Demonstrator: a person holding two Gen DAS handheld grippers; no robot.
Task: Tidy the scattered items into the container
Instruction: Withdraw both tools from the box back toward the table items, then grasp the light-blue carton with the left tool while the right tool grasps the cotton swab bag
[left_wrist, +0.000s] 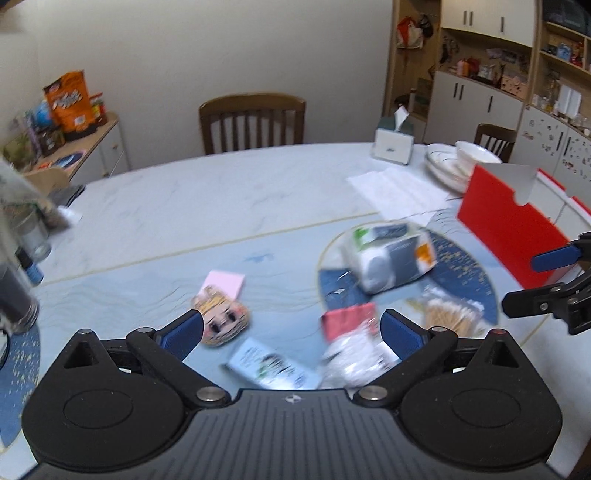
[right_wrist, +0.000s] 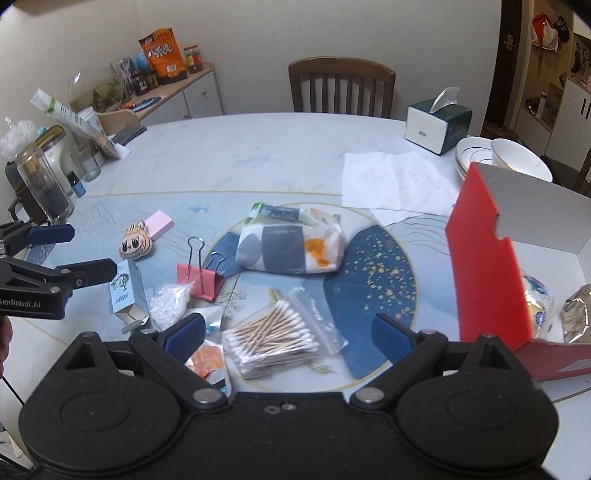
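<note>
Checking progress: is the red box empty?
Not empty. The red box already holds two wrapped packets, visible on its white floor in the right wrist view.

Bag of cotton swabs (right_wrist: 272, 334) between spread right gripper (right_wrist: 289, 332) fingers (right_wrist: 389, 334).

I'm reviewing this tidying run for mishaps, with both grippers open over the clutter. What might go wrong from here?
1. The cotton swab bag lies unsealed, its flap spread open; a careless lift might spill swabs.
2. The items near the left gripper are crowded: the small blue box, the bag of white bits and the pink binder clip. Closing there could catch two at once.
3. The red box has a tall near wall, so the right gripper could clip it when carrying things in.
</note>
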